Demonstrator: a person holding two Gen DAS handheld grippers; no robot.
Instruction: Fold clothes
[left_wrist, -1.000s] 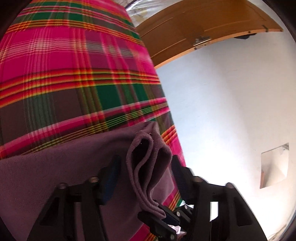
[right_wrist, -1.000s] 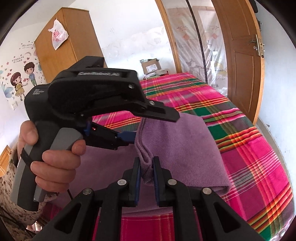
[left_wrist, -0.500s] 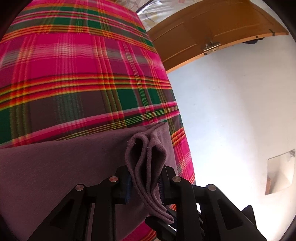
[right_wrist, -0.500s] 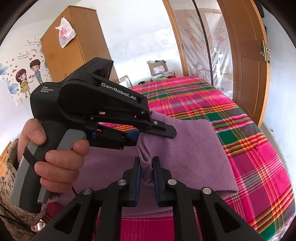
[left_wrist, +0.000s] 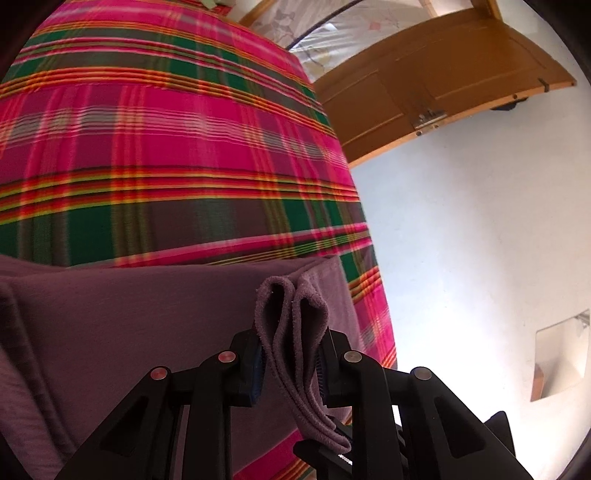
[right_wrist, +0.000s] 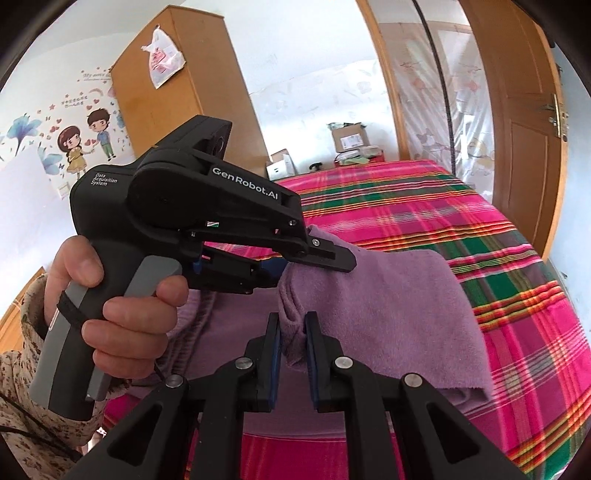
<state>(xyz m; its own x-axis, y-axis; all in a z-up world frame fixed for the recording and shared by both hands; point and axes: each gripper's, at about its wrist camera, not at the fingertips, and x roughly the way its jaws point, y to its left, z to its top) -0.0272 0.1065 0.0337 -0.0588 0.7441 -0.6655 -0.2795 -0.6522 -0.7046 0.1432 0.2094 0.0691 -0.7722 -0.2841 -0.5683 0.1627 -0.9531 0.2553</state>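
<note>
A purple fleece garment (right_wrist: 388, 314) lies on a bed with a pink, green and red plaid cover (right_wrist: 461, 221). My right gripper (right_wrist: 291, 332) is shut on a bunched fold of the garment's edge. My left gripper (left_wrist: 290, 354) is shut on stacked edges of the same garment (left_wrist: 147, 314). In the right wrist view the left gripper (right_wrist: 295, 266) is held in a hand just above and behind my right one, gripping the same bunch of cloth. The garment hangs from both grips down to the bed.
The plaid bed (left_wrist: 166, 147) fills the left wrist view, its right edge beside a white wall (left_wrist: 461, 258). A wooden door (right_wrist: 524, 129) stands right, a wardrobe (right_wrist: 177, 85) back left, cardboard boxes (right_wrist: 347, 138) beyond the bed.
My left gripper closed from open onto the garment's stacked edges. Both grippers have lifted slightly with the cloth. The right gripper stayed shut on the fold.
</note>
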